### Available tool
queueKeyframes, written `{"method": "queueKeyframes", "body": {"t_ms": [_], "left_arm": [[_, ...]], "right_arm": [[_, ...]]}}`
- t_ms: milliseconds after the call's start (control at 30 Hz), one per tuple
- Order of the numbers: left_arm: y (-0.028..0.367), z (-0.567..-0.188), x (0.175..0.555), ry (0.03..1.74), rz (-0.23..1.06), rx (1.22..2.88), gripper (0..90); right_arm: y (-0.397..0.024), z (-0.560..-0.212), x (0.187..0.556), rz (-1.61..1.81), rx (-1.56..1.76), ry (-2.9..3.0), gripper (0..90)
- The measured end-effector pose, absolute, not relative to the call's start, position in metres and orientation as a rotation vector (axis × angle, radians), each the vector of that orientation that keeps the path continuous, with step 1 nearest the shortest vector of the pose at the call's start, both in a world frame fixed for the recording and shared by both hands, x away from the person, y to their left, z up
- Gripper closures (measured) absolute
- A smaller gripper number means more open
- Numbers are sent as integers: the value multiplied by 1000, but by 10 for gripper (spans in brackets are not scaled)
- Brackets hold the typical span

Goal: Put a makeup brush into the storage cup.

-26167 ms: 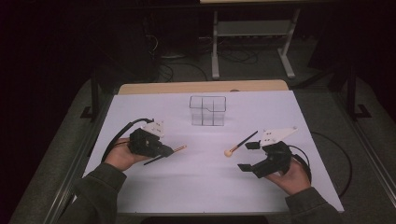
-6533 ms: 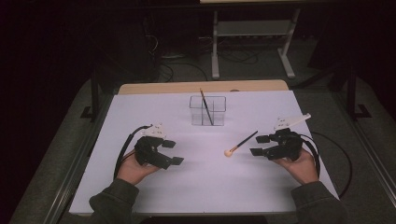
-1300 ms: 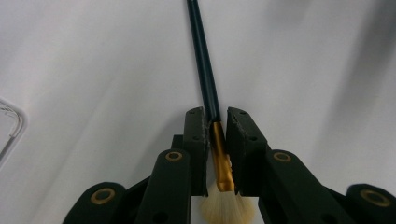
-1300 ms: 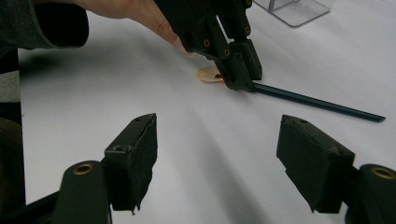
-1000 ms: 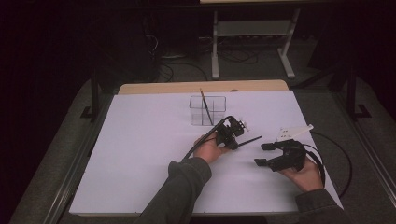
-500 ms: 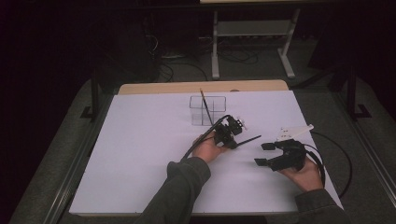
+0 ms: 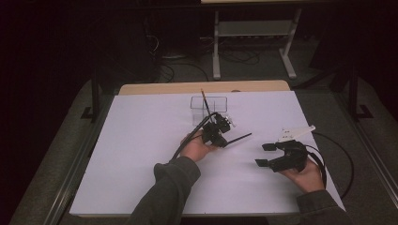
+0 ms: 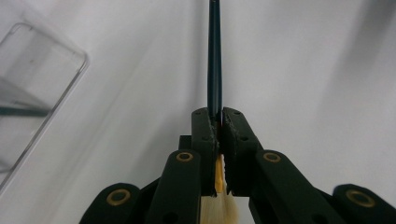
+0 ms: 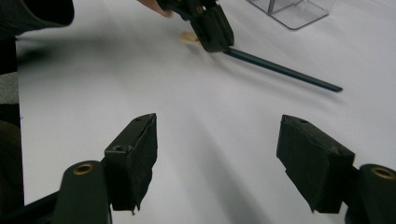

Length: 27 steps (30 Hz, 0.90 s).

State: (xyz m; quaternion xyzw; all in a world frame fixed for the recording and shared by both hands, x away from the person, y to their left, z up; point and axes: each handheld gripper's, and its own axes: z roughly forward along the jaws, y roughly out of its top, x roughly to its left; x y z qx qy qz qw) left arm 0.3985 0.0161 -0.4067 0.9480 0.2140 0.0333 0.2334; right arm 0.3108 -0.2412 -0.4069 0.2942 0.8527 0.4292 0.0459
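Now the paintbrush, clamped near its bristles by the left tool at frame centre, is best tipped upright before the clear holder above; the right tool rests wide, empty.

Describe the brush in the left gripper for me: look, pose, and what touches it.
The brush has a thin dark handle, an orange-yellow collar and pale bristles. The left gripper is shut on it near the bristle end, both pads pressing the handle; the bristles sit behind the jaws. In the high view the handle sticks out to the right, just above the white table, close to the clear box. Nothing else touches it.
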Motion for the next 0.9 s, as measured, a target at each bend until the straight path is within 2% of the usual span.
{"method": "queueKeyframes", "body": {"t_ms": [533,900], "left_arm": [[62,-374,374,550,125,2559,839],[94,-368,355,472,109,2586,840]], "right_arm": [[-235,-404,311,1349,883,2608,275],[-219,-401,312,1320,818,2647,275]]}}
